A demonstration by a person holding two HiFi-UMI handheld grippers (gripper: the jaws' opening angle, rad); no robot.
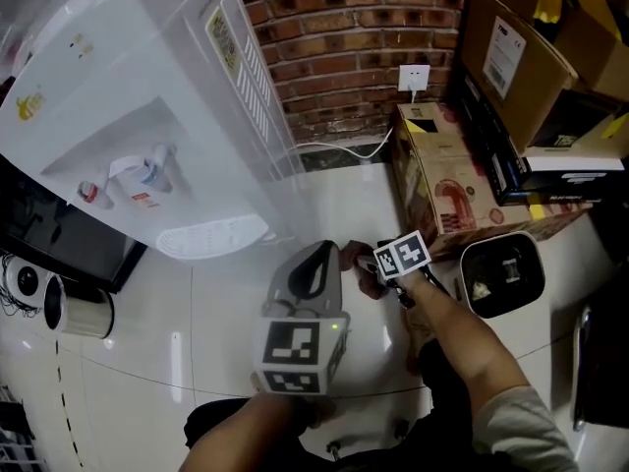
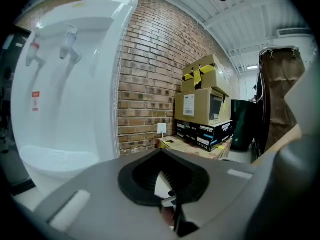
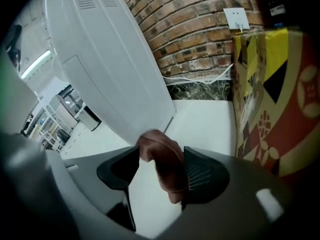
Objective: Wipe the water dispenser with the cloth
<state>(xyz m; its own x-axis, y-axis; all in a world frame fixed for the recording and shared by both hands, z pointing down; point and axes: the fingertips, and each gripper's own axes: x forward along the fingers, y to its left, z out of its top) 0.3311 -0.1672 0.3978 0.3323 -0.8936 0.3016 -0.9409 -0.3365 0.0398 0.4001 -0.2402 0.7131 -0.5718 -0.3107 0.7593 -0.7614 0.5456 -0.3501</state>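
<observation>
— Looking through the head view first, what do you have?
— I have the tall white plastic water dispenser point(image 1: 147, 96) up and to the left. Its long axis is upright, though it leans in the picture. My right gripper point(image 1: 366, 262) is low over the pale tiled floor point(image 1: 226, 313) near its base, with the small reddish-brown cloth point(image 1: 371, 283) at its tips. My left gripper point(image 1: 313, 268) sits just beside it, a little nearer the dispenser's front.
— And the left gripper view?
— Its jaws stand together with nothing between them. The water dispenser point(image 2: 60, 109) stands ahead and to the left.
— Right gripper view?
— Jaws spread wide. The cloth point(image 3: 170, 179) hangs between them against one pad, not pinched. The water dispenser point(image 3: 110, 69) rises ahead and to the left, so the cloth would have to travel that way and upward to wipe it.
— Picking up or putting down?
— I judge it fits either: a loose cloth about to be clamped for wiping, or one let go afterwards.
— Containers?
— The printed cardboard box point(image 3: 270, 109) on the right looks closed on top, so I cannot see inside.
</observation>
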